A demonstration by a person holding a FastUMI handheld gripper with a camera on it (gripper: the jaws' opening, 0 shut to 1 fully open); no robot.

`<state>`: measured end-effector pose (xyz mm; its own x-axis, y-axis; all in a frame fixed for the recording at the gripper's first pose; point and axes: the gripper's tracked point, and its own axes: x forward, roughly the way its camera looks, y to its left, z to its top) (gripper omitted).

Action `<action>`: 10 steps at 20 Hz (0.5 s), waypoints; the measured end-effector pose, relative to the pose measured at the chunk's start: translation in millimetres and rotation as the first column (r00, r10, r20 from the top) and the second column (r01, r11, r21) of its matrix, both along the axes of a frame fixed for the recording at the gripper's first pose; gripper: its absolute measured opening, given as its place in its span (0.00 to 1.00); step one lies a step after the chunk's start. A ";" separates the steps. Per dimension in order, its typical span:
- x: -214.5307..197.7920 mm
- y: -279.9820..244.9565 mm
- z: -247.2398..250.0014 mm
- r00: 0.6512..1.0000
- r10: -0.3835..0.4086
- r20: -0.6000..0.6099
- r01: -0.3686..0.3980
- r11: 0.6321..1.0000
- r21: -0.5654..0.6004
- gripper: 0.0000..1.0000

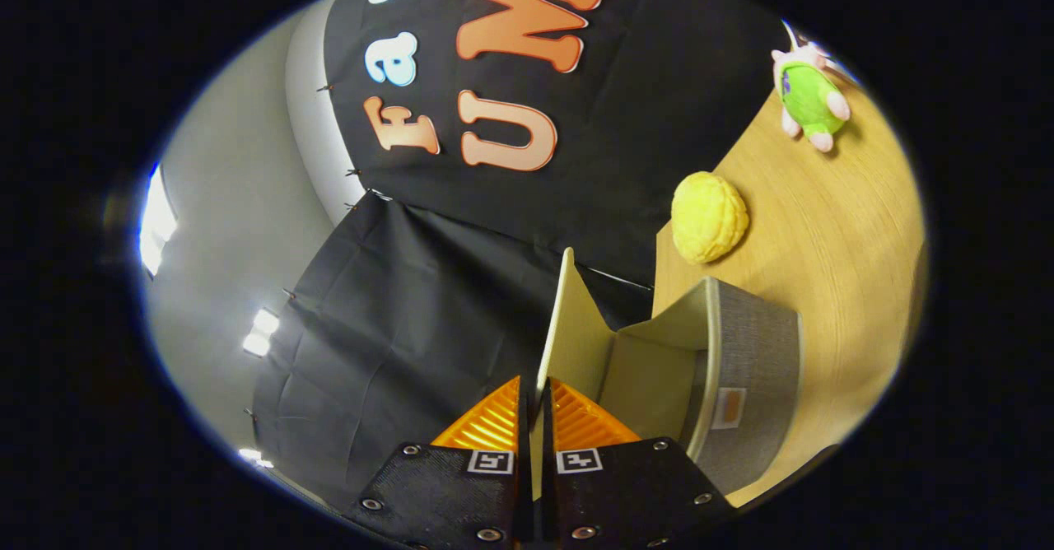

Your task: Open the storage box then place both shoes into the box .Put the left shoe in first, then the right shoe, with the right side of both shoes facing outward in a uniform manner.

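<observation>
Fingers (536, 406) pinch the thin lid (572, 328) of the box (741, 369), one on each side. Box sits open on the worktop (832, 237). Beyond it lie a yellow ball (709, 216) and a green toy (811, 99).

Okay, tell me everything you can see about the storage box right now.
The storage box stands on the wooden table, its outside covered in grey woven-looking fabric with a small label patch on one face, its inside pale cream. It is open: the cream lid flap is lifted and stands up from the box, and the gripper is shut on the flap's edge, both fingers pressing it. What shows of the interior holds nothing. A yellow bumpy ball lies on the table beyond the box, apart from it.
</observation>
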<state>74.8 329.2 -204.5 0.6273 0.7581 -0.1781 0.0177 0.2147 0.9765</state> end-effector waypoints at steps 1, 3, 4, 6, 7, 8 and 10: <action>5.7 9.6 7.0 1.000 -0.003 0.007 0.003 1.000 -0.003 0.05; 9.2 32.6 19.2 1.000 0.006 0.022 -0.005 1.000 -0.007 0.06; 10.9 46.7 22.2 1.000 0.015 0.026 -0.015 1.000 -0.018 0.06; 14.3 73.2 29.1 0.999 0.028 0.036 -0.027 0.999 -0.029 0.06; 15.2 85.5 31.2 0.999 0.026 0.036 -0.025 0.999 -0.031 0.06; 18.3 100.2 31.5 0.999 0.032 0.037 -0.030 0.999 -0.037 0.06; 23.5 124.6 27.4 1.000 0.022 0.003 -0.022 0.999 -0.028 0.06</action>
